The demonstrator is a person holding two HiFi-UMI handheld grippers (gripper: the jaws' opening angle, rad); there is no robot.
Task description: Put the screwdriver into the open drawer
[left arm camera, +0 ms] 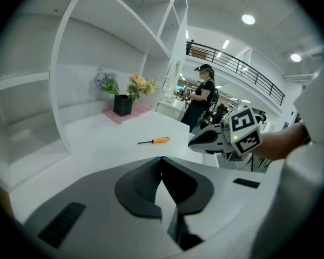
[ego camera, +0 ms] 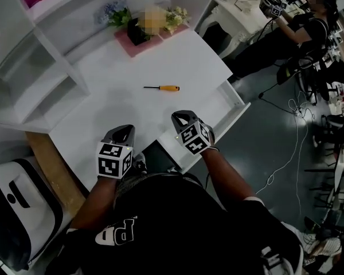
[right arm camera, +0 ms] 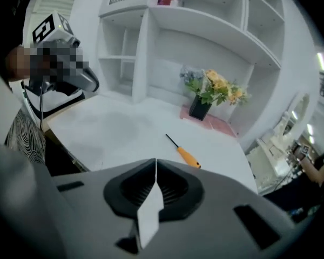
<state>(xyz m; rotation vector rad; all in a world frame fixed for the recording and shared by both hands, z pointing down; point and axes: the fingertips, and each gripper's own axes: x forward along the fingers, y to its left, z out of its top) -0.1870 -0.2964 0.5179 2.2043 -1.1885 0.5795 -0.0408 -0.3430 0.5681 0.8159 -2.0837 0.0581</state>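
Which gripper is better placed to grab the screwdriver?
Right. The right gripper hovers nearer the screwdriver and beside the open drawer; the left gripper sits farther from both. Both grippers are shut and empty.

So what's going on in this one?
A person holds a two-jaw gripper in each hand over a white desk. The left gripper and the right gripper both hover near the desk's front edge, jaws shut with nothing between them. The orange-handled screwdriver lies untouched on the desk ahead of them. The drawer on the desk's right side stands open, so the pickup is not yet done.
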